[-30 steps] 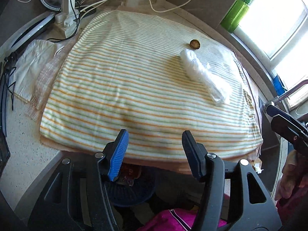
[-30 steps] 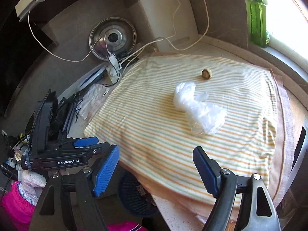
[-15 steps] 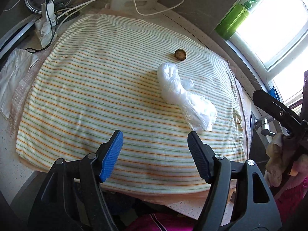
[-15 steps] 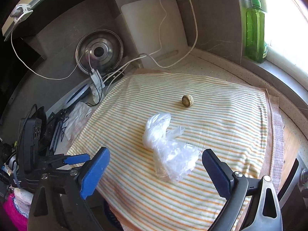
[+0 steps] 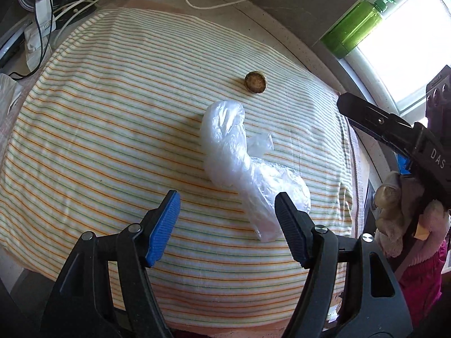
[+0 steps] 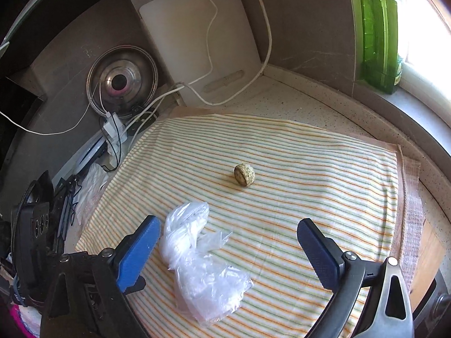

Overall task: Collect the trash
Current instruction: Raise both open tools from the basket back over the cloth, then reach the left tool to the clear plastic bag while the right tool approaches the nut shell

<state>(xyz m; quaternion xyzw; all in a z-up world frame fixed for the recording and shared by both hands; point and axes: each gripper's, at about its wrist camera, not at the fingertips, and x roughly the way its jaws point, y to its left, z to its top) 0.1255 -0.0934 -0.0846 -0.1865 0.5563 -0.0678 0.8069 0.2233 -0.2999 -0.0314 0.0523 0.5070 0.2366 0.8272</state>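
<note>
Far left on the counter there's a steel pot lid point(image 6: 121, 82) leaning against the wall with a white charger block point(image 6: 112, 129) and a tangle of white cables point(image 6: 210, 28) in front of it, and a white cutting board point(image 6: 197, 36) stood up just to the right of the lid. A bit nearer on that left side sits a crumpled clear bag point(image 6: 91, 187) right off the edge of the striped cloth point(image 5: 112, 129), which covers most of the counter. The left gripper point(image 5: 227, 225) hangs over the near part of the cloth, jaws spread a fair way after opening up some more just now, nothing gripped; the near tail of the crumpled plastic bag point(image 5: 242, 157) lies right by its right-hand finger, and I can't tell whether they touch. That bag is the main bit of trash, lying roughly mid-cloth, running from the middle toward the near right. Just beyond its far end, apart from it, is a small round brownish scrap point(image 5: 255, 82), looks like a cut piece of vegetable or a cork, hard to say. The right gripper point(image 6: 228, 249) is over the near edge too, jaws about as wide as they go, having just been opening, with nothing held; in its own view the bag sits just inside its left finger. Far right on the windowsill stands a green soap bottle point(image 6: 379, 33).
</note>
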